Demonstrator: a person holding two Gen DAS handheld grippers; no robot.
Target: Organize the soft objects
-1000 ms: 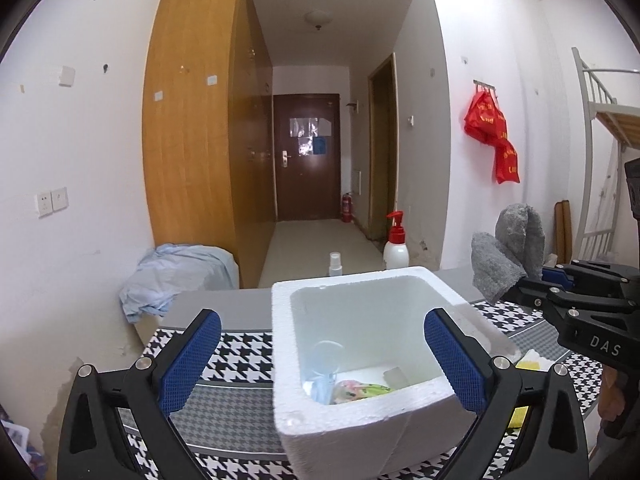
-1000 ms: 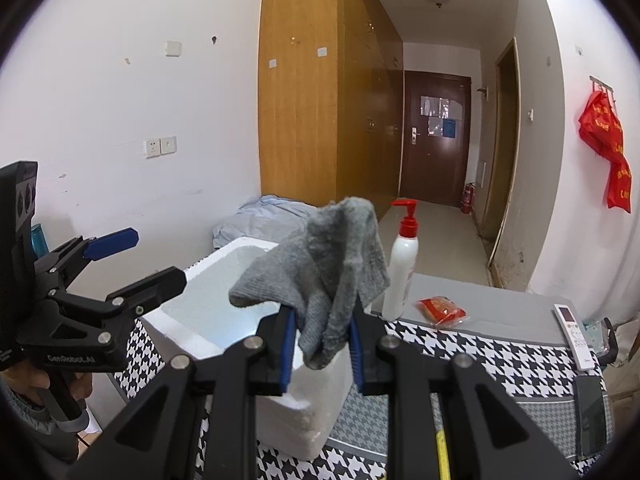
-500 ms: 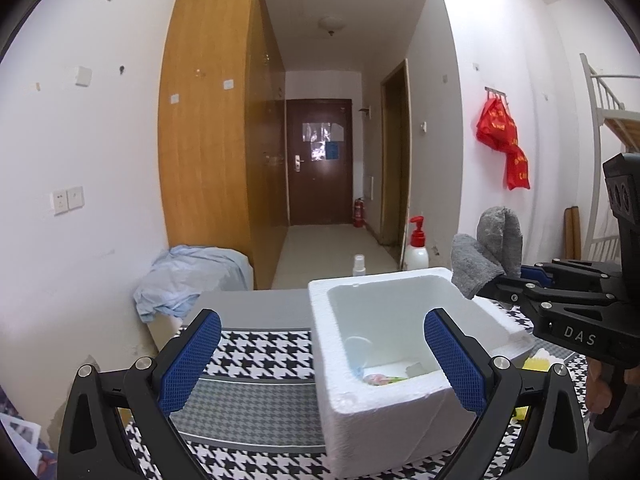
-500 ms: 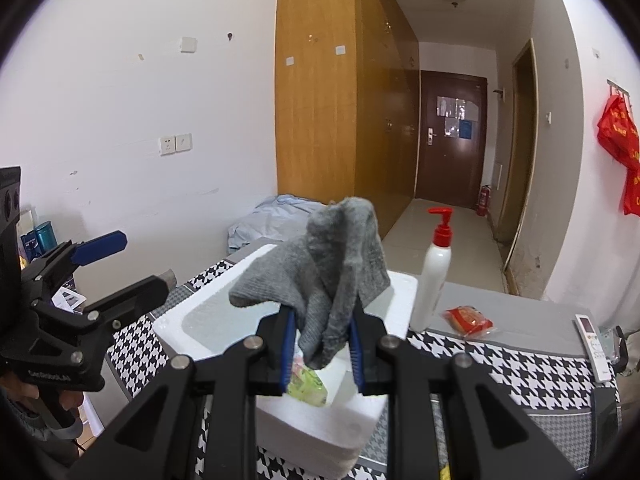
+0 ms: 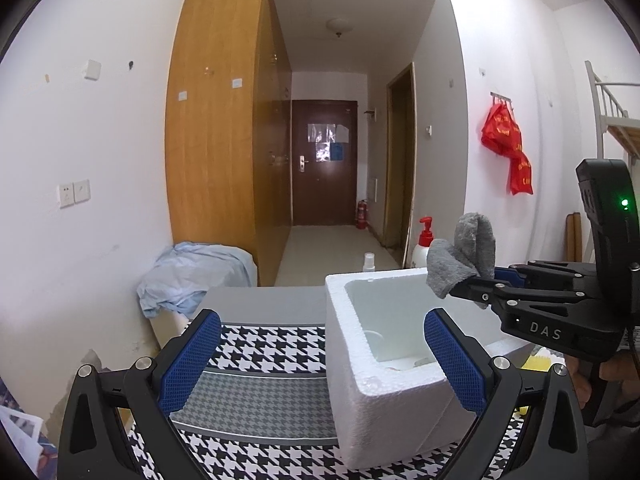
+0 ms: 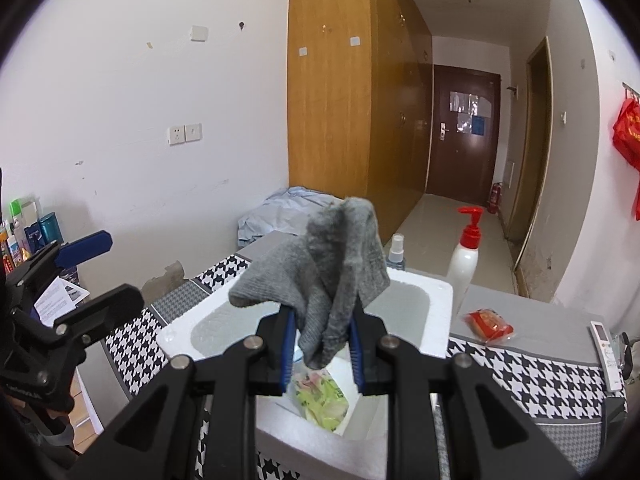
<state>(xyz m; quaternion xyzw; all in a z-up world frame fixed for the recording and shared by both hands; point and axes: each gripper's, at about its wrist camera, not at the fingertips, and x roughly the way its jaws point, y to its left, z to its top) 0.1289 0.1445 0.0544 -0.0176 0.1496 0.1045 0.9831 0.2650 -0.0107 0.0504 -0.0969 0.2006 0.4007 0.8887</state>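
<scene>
Grey sock [image 6: 336, 280], bunched and folded over itself, long axis roughly upright: fold humped at the top, one end flopping out to the left, the other hanging down between the blue pads. Clamped at its lower middle by the right gripper [image 6: 322, 346], fingers narrow and pressing the fabric from both sides. Held in the air above the open white foam box [image 6: 420, 304], over its right-hand side as seen from the left wrist camera, where the same sock [image 5: 464, 252] sticks up from the black fingers. Inside the box, a green and pink packet [image 6: 324, 396] lying on the bottom, straight below the dangling end. Box standing on a counter [image 6: 536, 376] covered in black-and-white houndstooth cloth. Behind the box, a white pump bottle [image 6: 464, 256] with a red top and a small spray bottle [image 6: 396, 252]; to the right, a red packet [image 6: 488, 324] and a remote [image 6: 604, 348]. Left gripper [image 5: 320, 360] low in front of the box, fingers spread wide with nothing between them, near corner of the box beside the right pad
</scene>
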